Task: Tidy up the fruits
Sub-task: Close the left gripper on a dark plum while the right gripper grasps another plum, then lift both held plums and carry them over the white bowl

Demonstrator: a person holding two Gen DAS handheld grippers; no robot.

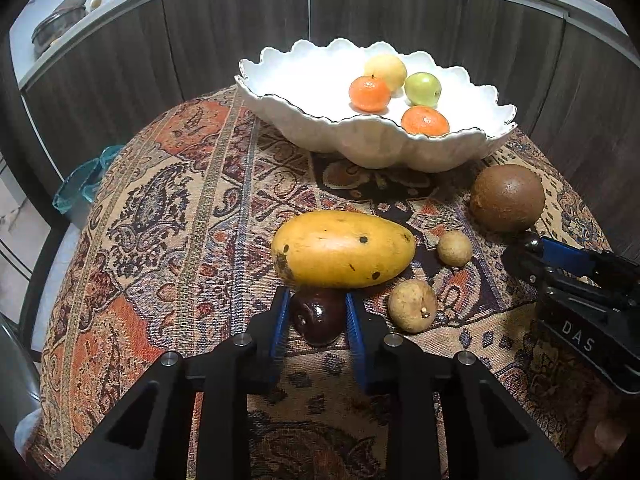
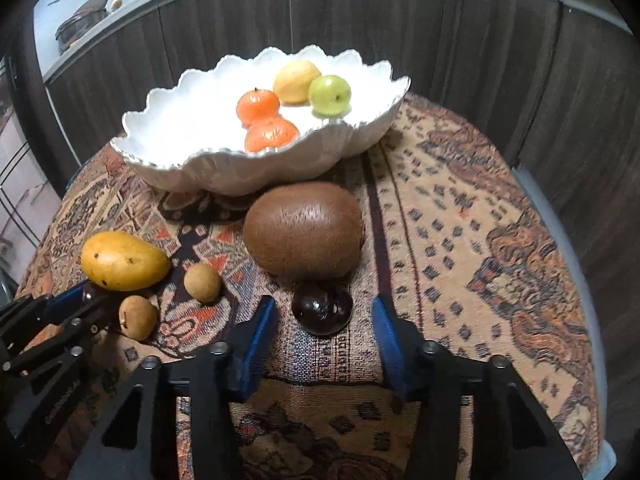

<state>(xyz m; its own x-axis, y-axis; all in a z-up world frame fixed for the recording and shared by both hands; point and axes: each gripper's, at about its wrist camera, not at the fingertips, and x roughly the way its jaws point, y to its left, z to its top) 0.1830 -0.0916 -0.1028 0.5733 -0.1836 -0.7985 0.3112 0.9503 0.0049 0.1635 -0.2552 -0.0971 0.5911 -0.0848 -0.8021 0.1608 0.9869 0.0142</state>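
Low in the left wrist frame, the left gripper (image 1: 318,310) jaws pinch a dark plum (image 1: 318,316) below the mango (image 1: 343,249), while the right gripper (image 2: 323,314) jaws stand apart around a second plum (image 2: 322,309) on the tabletop (image 2: 480,240), clear of both pads.

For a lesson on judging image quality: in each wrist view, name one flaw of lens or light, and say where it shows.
Left wrist view: the fisheye bends the cabinet fronts into a curve and darkens the corners. Right wrist view: the inside of the white bowl is washed out to flat white, and the tablecloth looks smeared on the right.
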